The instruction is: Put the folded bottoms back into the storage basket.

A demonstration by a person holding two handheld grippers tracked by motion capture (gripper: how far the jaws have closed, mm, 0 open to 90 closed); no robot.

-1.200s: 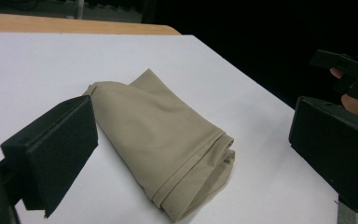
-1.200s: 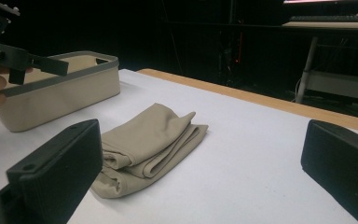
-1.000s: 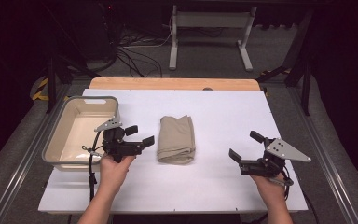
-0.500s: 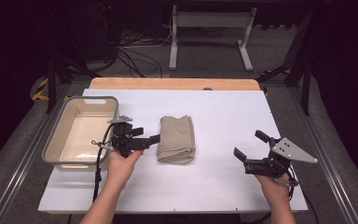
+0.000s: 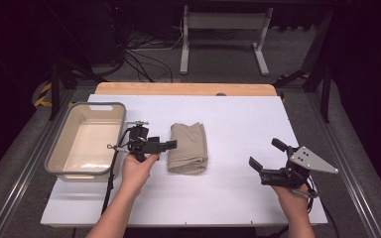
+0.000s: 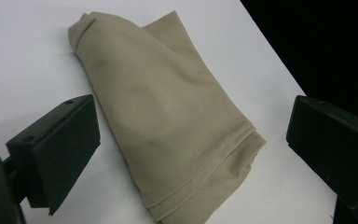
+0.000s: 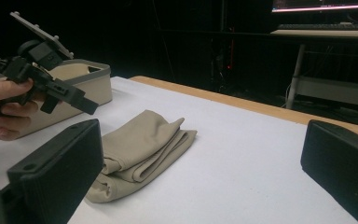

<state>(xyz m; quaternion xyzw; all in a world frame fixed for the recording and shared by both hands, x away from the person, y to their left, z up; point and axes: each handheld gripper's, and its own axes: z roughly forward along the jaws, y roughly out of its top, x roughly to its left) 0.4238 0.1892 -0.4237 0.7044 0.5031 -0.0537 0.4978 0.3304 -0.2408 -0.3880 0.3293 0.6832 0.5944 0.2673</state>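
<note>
White table [image 5: 238,198]: one folded cloth [image 5: 187,147], one tub [image 5: 90,139], two tools.

Worktop [image 5: 238,198] is covered by a white sheet, with a strip of bare wood [image 5: 183,89] left exposed along the far edge. Grey carpeted floor [image 5: 218,59] is seen beyond it. White frame with 2 legs [image 5: 223,37] is stood on the floor behind the worktop. Black cables [image 5: 139,54] are tangled on the floor at far left. Yellow-black hazard tape [image 5: 43,94] is seen at left. Surroundings are kept dark. A keyboard on a desk [image 7: 326,28] is seen in the right gripper view.
</note>
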